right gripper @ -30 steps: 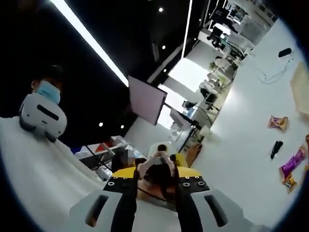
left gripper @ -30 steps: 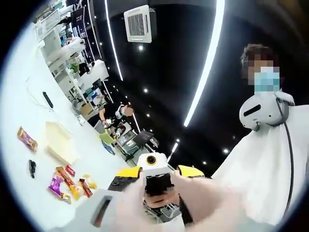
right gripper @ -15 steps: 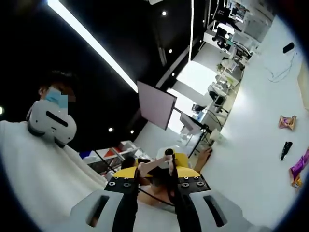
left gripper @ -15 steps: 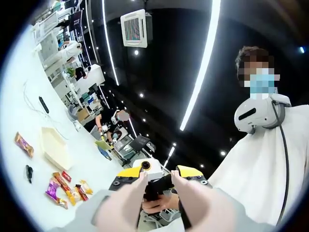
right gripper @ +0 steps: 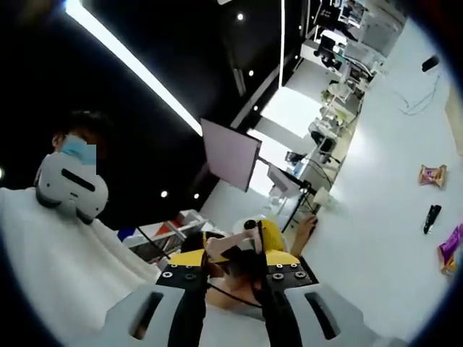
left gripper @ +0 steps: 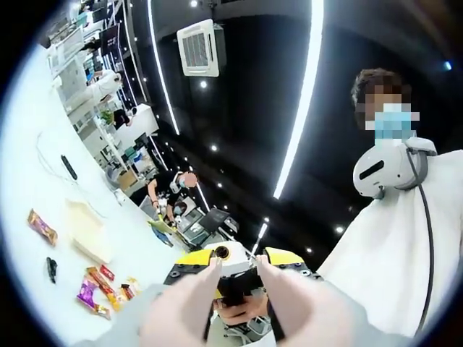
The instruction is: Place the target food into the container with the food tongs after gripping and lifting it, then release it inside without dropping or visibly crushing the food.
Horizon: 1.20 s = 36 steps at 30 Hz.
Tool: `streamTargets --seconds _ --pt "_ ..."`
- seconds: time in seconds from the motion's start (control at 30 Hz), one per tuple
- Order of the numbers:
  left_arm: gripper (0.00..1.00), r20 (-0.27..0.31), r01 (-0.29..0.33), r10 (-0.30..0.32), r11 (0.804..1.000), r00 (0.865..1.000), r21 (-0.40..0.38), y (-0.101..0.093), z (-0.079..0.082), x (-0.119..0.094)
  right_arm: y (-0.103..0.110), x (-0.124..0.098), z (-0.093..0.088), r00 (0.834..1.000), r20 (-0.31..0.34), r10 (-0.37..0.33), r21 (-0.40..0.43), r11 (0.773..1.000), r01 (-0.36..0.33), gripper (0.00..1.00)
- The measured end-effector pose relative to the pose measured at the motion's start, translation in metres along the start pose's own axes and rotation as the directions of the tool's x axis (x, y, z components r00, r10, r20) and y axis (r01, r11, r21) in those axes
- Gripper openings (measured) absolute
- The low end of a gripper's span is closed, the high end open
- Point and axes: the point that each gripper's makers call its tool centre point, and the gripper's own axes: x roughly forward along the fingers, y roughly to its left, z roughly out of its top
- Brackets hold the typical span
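Observation:
Both grippers are held up in the air, facing each other, well away from the table. In the left gripper view my left gripper (left gripper: pixel 236 266) shows pale blurred jaws standing apart with nothing between them. Beyond them is the yellow right gripper (left gripper: pixel 233 283), with a hand under it. In the right gripper view my right gripper (right gripper: pixel 230 254) has dark jaws, also apart and empty, and the left gripper (right gripper: pixel 249 233) sits just past them. Several snack packets (left gripper: pixel 101 285) lie on the white table (left gripper: pixel 29 181) beside a cream container (left gripper: pixel 87 228). I see no tongs.
A person in white with a headset (left gripper: pixel 391 168) stands close by. An orange packet (left gripper: pixel 42 226), a small black object (left gripper: pixel 51 269) and a black remote (left gripper: pixel 69 166) also lie on the table. Desks and people fill the room behind.
Both views have tilted and shifted a little with the hands. The grippers still face each other, and nothing on the table has moved.

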Motion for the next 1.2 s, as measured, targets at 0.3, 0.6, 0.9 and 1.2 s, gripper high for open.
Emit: streamTargets --seconds 0.3,0.6,0.9,1.2 --pt "0.26 -0.025 -0.084 0.087 0.993 0.996 0.081 0.011 0.001 -0.004 -0.019 -0.021 0.009 0.992 0.065 -0.106 -0.007 0.994 0.107 0.29" --pt "0.26 -0.01 -0.166 0.17 0.972 0.985 0.164 0.022 -0.002 -0.006 -0.036 -0.044 0.013 0.96 0.162 -0.227 -0.018 0.972 0.233 0.24" --pt "0.26 -0.082 -0.304 0.341 0.906 0.937 0.293 0.052 -0.018 -0.009 -0.047 -0.071 0.015 0.886 0.265 -0.381 -0.095 0.904 0.417 0.28" --pt "0.26 -0.238 -0.28 0.396 0.871 0.887 0.405 0.067 -0.038 -0.005 -0.037 -0.088 0.013 0.813 0.419 -0.405 -0.094 0.871 0.483 0.35"
